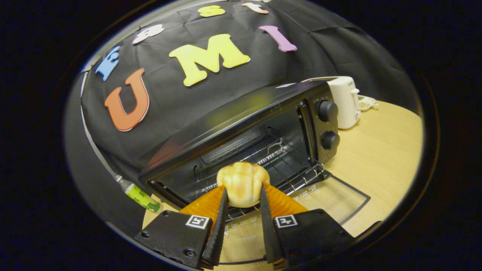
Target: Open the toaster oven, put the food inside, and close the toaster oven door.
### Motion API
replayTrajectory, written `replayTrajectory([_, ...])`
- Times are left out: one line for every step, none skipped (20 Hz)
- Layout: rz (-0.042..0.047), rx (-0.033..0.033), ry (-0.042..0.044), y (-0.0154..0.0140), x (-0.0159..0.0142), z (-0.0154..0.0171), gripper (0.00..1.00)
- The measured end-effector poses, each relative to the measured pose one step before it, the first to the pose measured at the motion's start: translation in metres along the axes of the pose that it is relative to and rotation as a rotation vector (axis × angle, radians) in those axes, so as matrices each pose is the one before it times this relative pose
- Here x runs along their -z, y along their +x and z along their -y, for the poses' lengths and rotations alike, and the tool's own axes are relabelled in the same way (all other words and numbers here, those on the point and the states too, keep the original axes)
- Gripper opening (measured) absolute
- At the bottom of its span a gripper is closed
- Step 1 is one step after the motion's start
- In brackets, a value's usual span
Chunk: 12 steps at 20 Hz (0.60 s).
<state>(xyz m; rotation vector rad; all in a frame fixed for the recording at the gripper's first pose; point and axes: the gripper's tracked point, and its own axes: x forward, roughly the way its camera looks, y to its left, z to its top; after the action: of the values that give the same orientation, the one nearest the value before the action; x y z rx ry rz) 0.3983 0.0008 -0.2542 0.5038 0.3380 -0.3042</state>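
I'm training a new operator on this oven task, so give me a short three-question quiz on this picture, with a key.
1. True or false: the toaster oven door is open.
2. What does the claw hold? A) a bottle B) a bread roll C) a knob
3. Fill in: the white appliance stands on the table just past the oven's ____ side.

Key: 1 true; 2 B, both fingers press on the roll, in front of the wire rack; 3 knob.

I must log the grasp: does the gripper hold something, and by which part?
The gripper holds the bread roll, its fingers pressing the roll's two lower sides, before the open toaster oven.
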Motion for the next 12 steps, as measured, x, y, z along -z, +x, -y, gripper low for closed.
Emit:
replayTrajectory([-0.00898, -0.00115, -0.01936, 0.00695, 0.00002, -0.00445, 0.50])
replayTrajectory([-0.00089, -0.00561, -0.01740, 0.00659, -0.00167, -0.00380, 0.52])
replayTrajectory([0.00471, 0.00598, -0.01848, 0.00516, -0.00166, -0.00133, 0.54])
replayTrajectory([0.00089, 0.00666, -0.00919, 0.00439, -0.00099, 0.00000, 0.56])
replayTrajectory([-0.00310, -0.00333, 0.00641, 0.00334, 0.00097, -0.00165, 0.58])
replayTrajectory([-0.00390, -0.00142, 0.00329, 0.00378, 0.00222, -0.00295, 0.62])
replayTrajectory([-0.00194, 0.00661, -0.00071, 0.00352, 0.00194, 0.00037, 0.65])
replayTrajectory([-0.00988, 0.00059, -0.00469, 0.00212, 0.00281, -0.00107, 0.68])
replayTrajectory([0.00543, 0.00027, 0.00137, -0.00060, 0.00132, -0.00108, 0.71])
replayTrajectory([0.01144, 0.00046, 0.00763, 0.00052, -0.00112, -0.00071, 0.77])
replayTrajectory([0.00732, -0.00569, 0.00877, -0.00412, -0.00197, -0.00010, 0.83])
replayTrajectory([0.00458, 0.00115, 0.00544, -0.00080, -0.00030, 0.00107, 0.89])
